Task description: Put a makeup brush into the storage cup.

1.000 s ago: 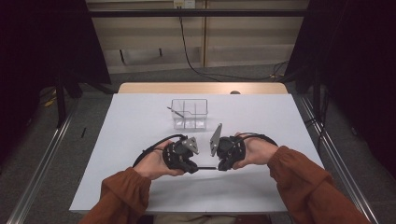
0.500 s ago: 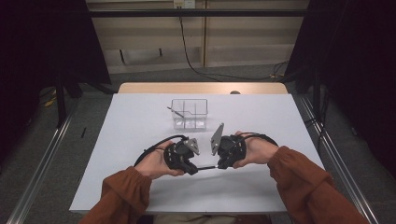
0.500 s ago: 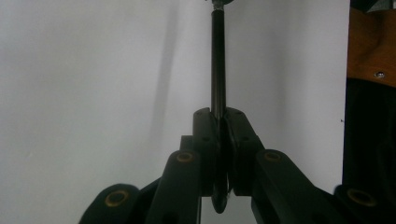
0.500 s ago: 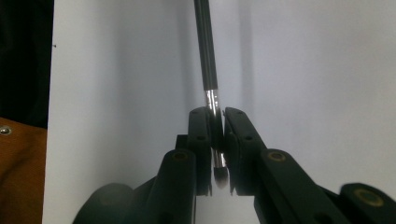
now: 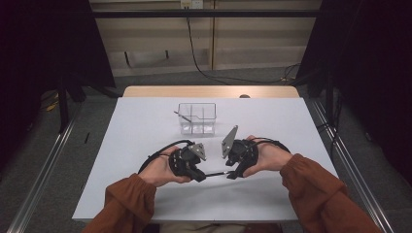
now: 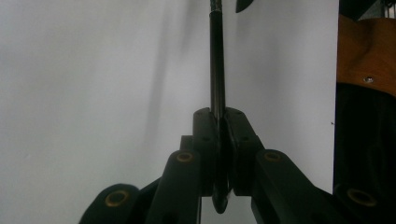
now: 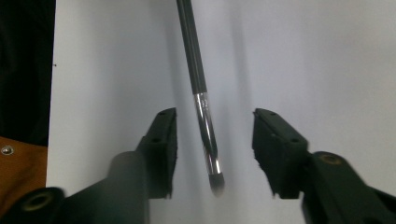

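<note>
at a white table (image 5: 145, 126), a person's two hands hold a slim black brush (image 5: 214, 174) level between a pair of hand-held grippers; from the high view it reads as little more than a thin dark line bridging the two tools, just above the tabletop near the person's edge; the left gripper view gives the detail: the left gripper (image 6: 221, 135) has its jaws pressed together on the brush (image 6: 216, 70) handle, which runs straight up and away from the pads; the right gripper view shows the other end, a silver ferrule and small dark tip of the brush (image 7: 205, 116) lying between the jaws of the right gripper (image 7: 215, 149), which have just been opening and now stand spread, pads clear of it on both sides; in the high view the left gripper (image 5: 200, 175) and right gripper (image 5: 228, 174) face each other, rust-coloured sleeves behind; farther back sits a clear divided container (image 5: 197, 118), well apart, with what may be another thin tool leaning from its left compartment, too small to be sure; a wooden edge (image 5: 209, 91) borders the far side of the table.
</note>
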`<state>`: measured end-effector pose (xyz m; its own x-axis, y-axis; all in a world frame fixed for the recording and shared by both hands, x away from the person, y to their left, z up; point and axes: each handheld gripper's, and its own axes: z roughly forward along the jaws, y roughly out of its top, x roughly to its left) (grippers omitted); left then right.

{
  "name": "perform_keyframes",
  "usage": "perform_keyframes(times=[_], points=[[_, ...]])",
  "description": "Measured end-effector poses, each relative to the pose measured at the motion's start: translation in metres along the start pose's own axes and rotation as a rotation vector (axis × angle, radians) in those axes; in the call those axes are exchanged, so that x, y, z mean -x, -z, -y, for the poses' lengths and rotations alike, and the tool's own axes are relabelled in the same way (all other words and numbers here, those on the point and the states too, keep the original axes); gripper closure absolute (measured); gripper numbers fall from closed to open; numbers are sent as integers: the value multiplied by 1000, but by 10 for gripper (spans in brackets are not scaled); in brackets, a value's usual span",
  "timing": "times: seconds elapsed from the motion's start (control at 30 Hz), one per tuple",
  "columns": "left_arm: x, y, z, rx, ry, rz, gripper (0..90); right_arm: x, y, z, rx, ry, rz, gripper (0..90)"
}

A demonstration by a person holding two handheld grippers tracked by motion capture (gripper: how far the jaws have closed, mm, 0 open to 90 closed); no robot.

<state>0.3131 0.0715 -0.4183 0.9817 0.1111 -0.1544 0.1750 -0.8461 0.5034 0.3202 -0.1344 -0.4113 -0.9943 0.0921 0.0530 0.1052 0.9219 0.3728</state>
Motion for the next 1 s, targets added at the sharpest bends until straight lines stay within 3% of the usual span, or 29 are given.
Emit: perform_keyframes(times=[0.07, 0.1, 0.23, 0.33, 1.0], points=[[0, 1, 1, -2, 9, 19, 841, 0, 1, 0, 11, -4, 2, 424], [1, 0, 1, 0, 8, 0, 842, 0, 1, 1, 17, -1, 2, 412], [0, 4, 4, 2, 5, 12, 841, 0, 4, 3, 24, -18, 8, 323], [1, 8, 7, 19, 15, -6, 841, 0, 6, 7, 31, -35, 22, 270], [-2, 25, 40, 115, 73, -21, 841, -5, 18, 33, 133, -117, 89, 102]])
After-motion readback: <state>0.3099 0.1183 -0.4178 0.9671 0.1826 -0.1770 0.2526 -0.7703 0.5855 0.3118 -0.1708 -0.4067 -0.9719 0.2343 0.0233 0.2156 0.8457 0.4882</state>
